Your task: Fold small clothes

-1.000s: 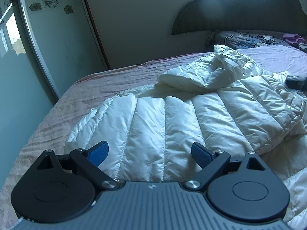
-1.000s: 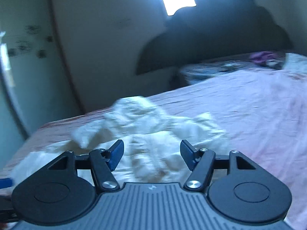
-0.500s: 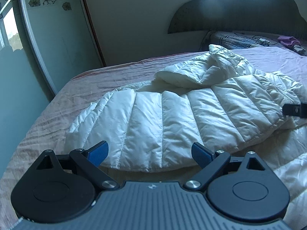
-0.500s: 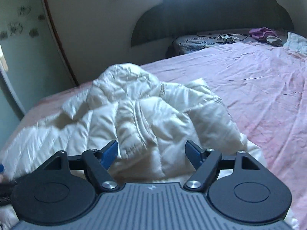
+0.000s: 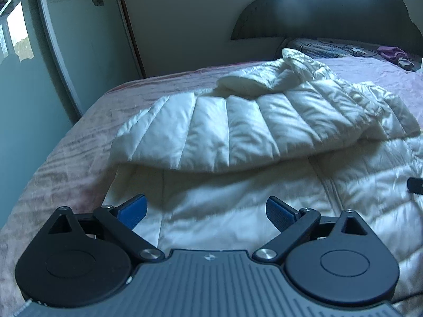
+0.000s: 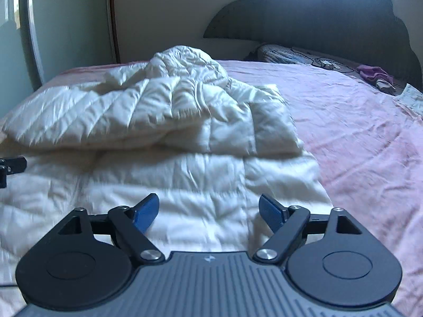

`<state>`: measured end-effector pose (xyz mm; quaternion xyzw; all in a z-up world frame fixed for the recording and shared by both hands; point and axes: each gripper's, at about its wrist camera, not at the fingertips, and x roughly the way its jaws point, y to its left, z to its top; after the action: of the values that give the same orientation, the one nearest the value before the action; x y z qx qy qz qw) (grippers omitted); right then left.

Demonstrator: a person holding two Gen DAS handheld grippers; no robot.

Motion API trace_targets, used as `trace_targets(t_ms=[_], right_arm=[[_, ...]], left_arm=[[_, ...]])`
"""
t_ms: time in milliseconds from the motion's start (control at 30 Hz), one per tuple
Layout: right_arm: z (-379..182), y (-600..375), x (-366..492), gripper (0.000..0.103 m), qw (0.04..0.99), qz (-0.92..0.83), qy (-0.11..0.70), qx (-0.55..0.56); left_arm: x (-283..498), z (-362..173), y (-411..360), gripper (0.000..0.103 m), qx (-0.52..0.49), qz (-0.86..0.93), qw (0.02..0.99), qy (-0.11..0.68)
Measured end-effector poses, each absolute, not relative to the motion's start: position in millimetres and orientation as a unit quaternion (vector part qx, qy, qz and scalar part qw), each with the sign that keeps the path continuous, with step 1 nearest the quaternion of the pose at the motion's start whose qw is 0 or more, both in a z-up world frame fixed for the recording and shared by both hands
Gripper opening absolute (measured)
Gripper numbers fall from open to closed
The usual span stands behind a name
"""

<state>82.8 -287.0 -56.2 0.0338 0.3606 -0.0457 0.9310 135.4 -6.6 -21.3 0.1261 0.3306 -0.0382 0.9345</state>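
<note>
White quilted fabric fills the left wrist view: a puffy down jacket (image 5: 238, 137) lies on a pink bed (image 5: 79, 142), its far half folded over toward the camera so a padded flap with stitched ribs overlaps the flatter layer beneath. The left claw (image 5: 206, 211) points down at the jacket's near edge, its blue-padded fingers (image 5: 133, 210) spread wide with nothing between them, only cloth below. At the right edge a small black part of the other claw pokes in above the jacket. Behind the bed stand a pale wall, a sliding wardrobe door (image 5: 34, 60) with flower decals, and a dark scalloped headboard (image 5: 330, 13). A patterned pillow (image 5: 325, 49) with cables on it and a purple cloth (image 5: 391, 52) lie at the head of the bed.

From the right wrist view, the right claw (image 6: 208, 211) also tilts down over the jacket (image 6: 164, 111), near its right side. Its jaws have just been opening and now stand wide apart, with nothing held between the blue pads (image 6: 271, 212); white fabric lies beneath them, blurred. The folded flap rises in a soft, crumpled hump with the hood bunched at the far end. To the right, the bed's (image 6: 370, 137) pink cover stretches bare and lightly creased. A black piece of the left claw shows at the left edge. The headboard (image 6: 317, 15) looms dark against a bright window.
</note>
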Motion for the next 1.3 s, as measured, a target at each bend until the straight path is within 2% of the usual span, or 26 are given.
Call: trace_targets(t_ms=[1200,1300], right_arm=[[-53,-307,-60,0.085,0.93,-0.069,0.356,0.053],[-52,-301,-70,0.085,0.932,-0.063,0.353,0.052]], left_arm=[[11,-40,24,0.1,0.108,-0.037,0.932,0.344],[6,-44,25,0.103,0.104,-0.035,0.932,0.346]])
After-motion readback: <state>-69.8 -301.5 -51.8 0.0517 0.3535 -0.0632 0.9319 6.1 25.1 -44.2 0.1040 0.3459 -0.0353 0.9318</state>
